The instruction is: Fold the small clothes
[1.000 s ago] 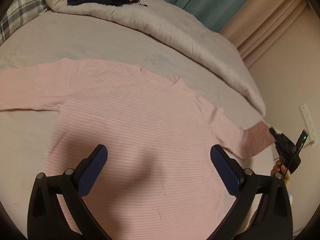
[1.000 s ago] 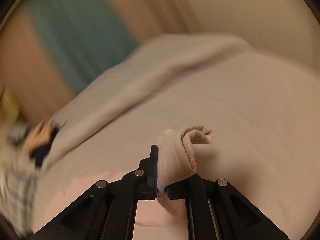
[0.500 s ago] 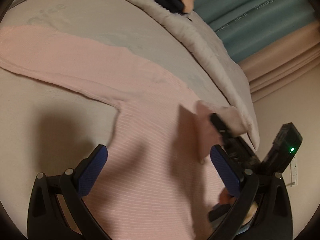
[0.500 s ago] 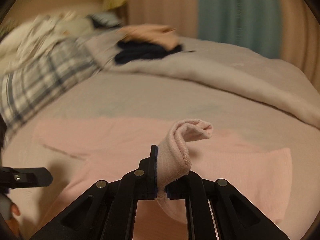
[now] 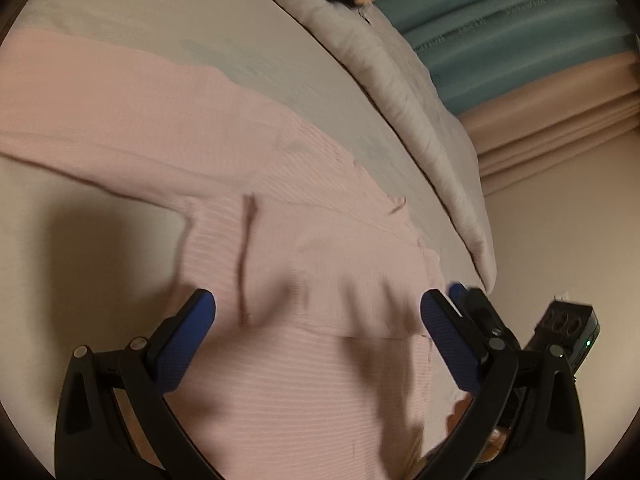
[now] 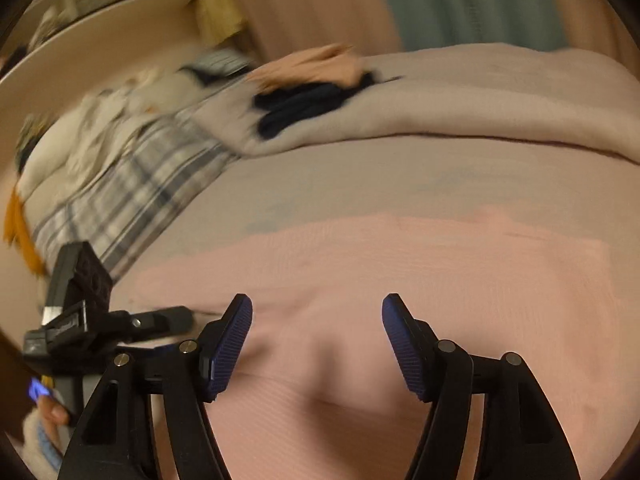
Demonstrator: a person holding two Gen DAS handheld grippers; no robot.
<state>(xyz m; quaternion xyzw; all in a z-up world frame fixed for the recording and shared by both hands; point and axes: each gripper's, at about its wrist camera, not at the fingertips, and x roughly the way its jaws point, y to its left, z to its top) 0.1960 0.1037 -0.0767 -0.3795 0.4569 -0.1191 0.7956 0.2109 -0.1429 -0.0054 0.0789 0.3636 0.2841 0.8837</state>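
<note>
Since the frame a second ago the right gripper (image 6: 316, 344) has carried the shirt's right sleeve in across the body and let go: its jaws, then clamped on the cuff, are now opening with nothing between them, only fabric lying below. The pink ribbed shirt (image 5: 280, 264) lies flat on the bed sheet (image 5: 132, 12), and the folded-over sleeve (image 5: 360, 296) rests across its chest, its lower edge forming a loose ridge between the left gripper's blue pads. The left gripper (image 5: 316, 332) hovers over the shirt with its jaws wide apart, holding nothing. The other sleeve (image 5: 80, 92) stretches out flat toward the left edge of the left wrist view, with bare sheet on both sides of it. The right gripper sits just beside the left one at the shirt's right edge. Beyond the shirt a grey duvet (image 6: 460, 100) is bunched along the far side, with dark and peach clothes (image 6: 304, 96) on it; a plaid pillow (image 6: 132, 188) lies to the left, teal curtains (image 5: 500, 40) behind.
</note>
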